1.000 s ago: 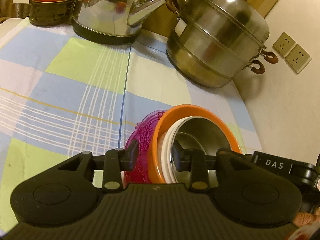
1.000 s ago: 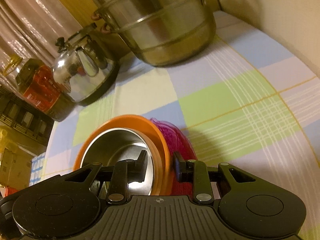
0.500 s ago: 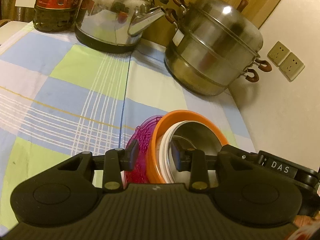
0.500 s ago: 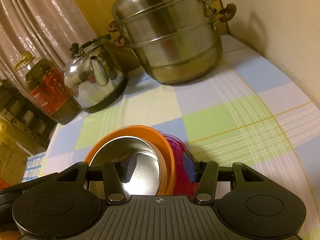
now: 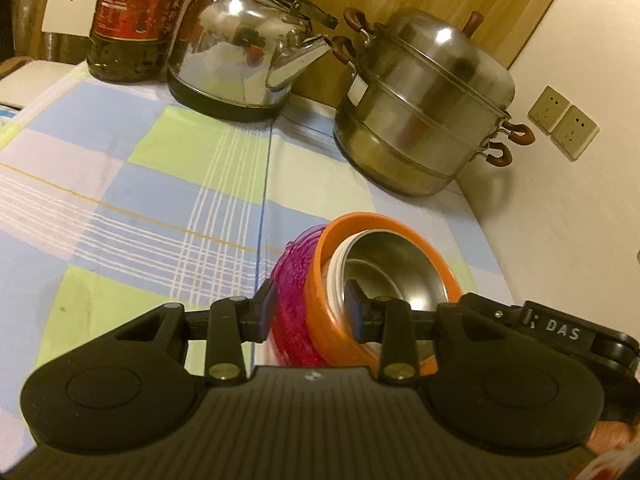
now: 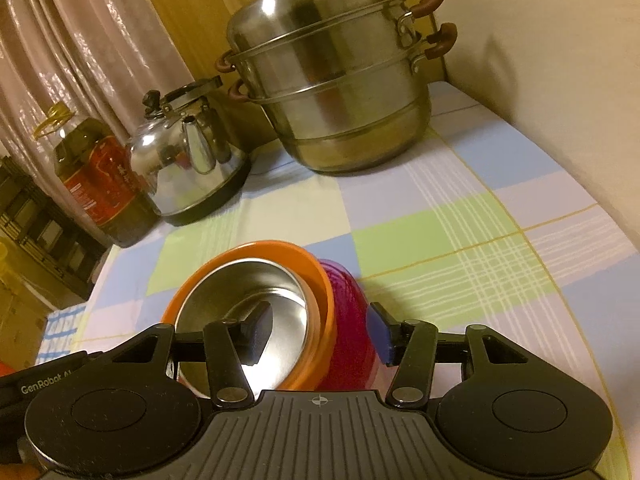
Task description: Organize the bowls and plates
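A nested stack sits tilted between both grippers: a pink patterned bowl (image 5: 294,304) outermost, an orange bowl (image 5: 320,248), a white one (image 5: 335,276) and a steel bowl (image 5: 394,268) inside. My left gripper (image 5: 310,312) is shut on the stack's rim, one finger outside the pink bowl, one inside. In the right wrist view the orange bowl (image 6: 320,276), the steel bowl (image 6: 240,288) and the pink bowl (image 6: 352,320) show. My right gripper (image 6: 320,336) is open around the opposite rim, its fingers apart from the bowls.
A steel steamer pot (image 5: 424,112), a kettle (image 5: 240,56) and an oil bottle (image 5: 132,20) stand at the back of the checked tablecloth (image 5: 140,184). A wall with sockets (image 5: 564,120) is at the right. The other gripper's body (image 5: 560,324) is at the right.
My right gripper has opened and let go of the stack's rim. Both views have pulled back and risen, so the pots look farther. The left grip is unchanged.
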Available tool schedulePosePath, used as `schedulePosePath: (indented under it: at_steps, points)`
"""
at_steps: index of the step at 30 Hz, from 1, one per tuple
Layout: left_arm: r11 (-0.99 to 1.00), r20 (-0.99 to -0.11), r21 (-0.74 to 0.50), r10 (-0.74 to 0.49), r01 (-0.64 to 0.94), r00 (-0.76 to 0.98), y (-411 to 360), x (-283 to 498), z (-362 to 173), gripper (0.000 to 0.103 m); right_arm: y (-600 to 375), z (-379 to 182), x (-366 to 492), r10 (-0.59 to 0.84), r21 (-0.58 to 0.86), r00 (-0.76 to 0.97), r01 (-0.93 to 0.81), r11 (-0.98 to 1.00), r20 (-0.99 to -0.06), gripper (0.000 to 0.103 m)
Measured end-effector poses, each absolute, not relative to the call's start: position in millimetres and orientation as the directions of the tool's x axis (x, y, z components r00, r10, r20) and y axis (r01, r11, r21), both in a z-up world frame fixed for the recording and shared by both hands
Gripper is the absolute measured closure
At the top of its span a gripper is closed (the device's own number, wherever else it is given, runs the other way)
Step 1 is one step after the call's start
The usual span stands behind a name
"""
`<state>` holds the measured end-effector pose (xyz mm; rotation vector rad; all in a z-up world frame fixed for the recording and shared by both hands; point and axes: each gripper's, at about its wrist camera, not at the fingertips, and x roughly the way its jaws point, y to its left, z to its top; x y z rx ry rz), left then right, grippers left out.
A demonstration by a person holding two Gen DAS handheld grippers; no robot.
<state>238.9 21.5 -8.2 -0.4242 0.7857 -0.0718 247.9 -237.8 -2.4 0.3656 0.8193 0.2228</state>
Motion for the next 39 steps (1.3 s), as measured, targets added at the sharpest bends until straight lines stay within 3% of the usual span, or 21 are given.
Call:
schedulePosePath:
  at_steps: [12,26,39]
  points:
    - [0.931,-0.663,-0.345,-0.15,-0.121,0.733,20.2,184.1,-3.2,0.04,-248.2,5.1,196.4,0.301,0.374,0.683,-0.044,0.926,-0.665,0.034]
    - [0.96,-0.688,-0.246,-0.078,-0.132,0.722,4.5,128.8,-19.3,0.031,-244.6,-22.8,137.3,0.305,0.307,0.647,-0.113,0.945,-0.699,0.024]
    - [0.981,-0.696,-0.186,-0.095,-0.051,0.712,-16.8,89.3,-29.2,0.02,-238.3,-40.0,81.6,0.271,0.237,0.638,-0.14,0.961,-0.721,0.024]
